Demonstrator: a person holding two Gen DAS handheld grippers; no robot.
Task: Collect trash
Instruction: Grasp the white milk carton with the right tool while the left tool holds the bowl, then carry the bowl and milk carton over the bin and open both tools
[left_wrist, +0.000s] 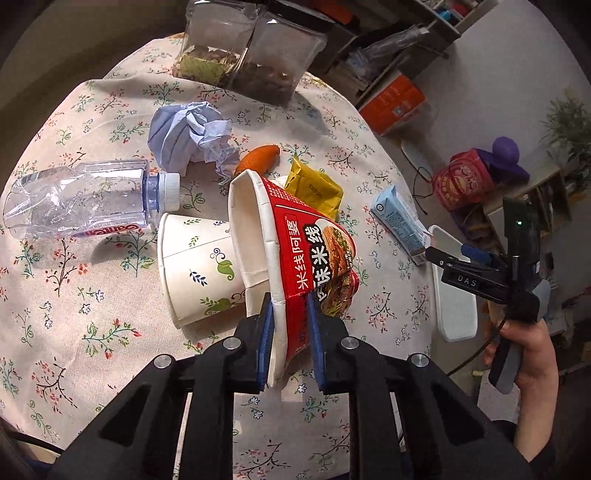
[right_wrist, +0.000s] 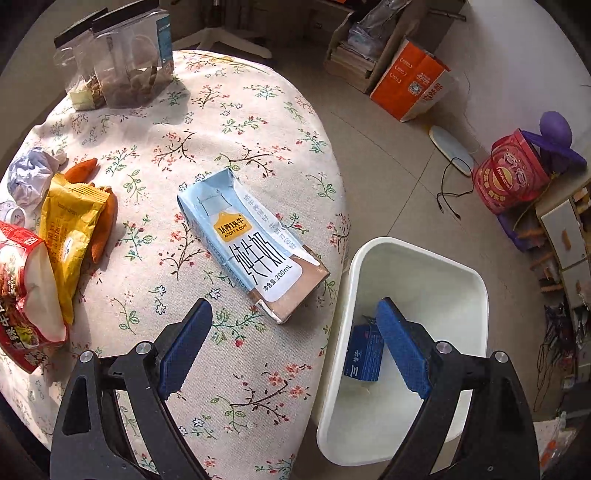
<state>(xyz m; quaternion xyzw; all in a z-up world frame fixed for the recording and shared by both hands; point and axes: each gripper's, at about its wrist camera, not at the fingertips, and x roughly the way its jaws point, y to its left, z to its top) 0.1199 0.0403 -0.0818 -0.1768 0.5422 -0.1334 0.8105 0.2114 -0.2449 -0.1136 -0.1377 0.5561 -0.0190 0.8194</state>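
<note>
A round table (right_wrist: 258, 110) covered with a flowered cloth is seen in a cluttered room, with a white bin (right_wrist: 417, 266) standing on the floor just beside its right edge; a dark blue carton (right_wrist: 364, 354) already lies inside the bin. The trash is spread over the cloth, probably so that each piece can be reached from above. The left gripper (left_wrist: 291, 332) is closed on the wall of a red noodle cup (left_wrist: 295, 240), the rim being pinched between the two blue pads, one pad inside and one outside. The cup is held tilted, its long axis running from near right to far left, and its mouth is pointed to the left and far side. A white paper cup (left_wrist: 195, 266) lies on its side just beside it, and a crushed plastic bottle (left_wrist: 85, 199) is laid at the far left with its cap to the right. The right gripper (right_wrist: 291, 343) is held wide open with nothing between its fingers, above the table edge. Just beyond it a light blue milk carton (right_wrist: 251, 240) lies flat, its long axis running from far left to near right, the brown end pointed toward the bin. A yellow wrapper (right_wrist: 70, 229) rests to the left of it.
</note>
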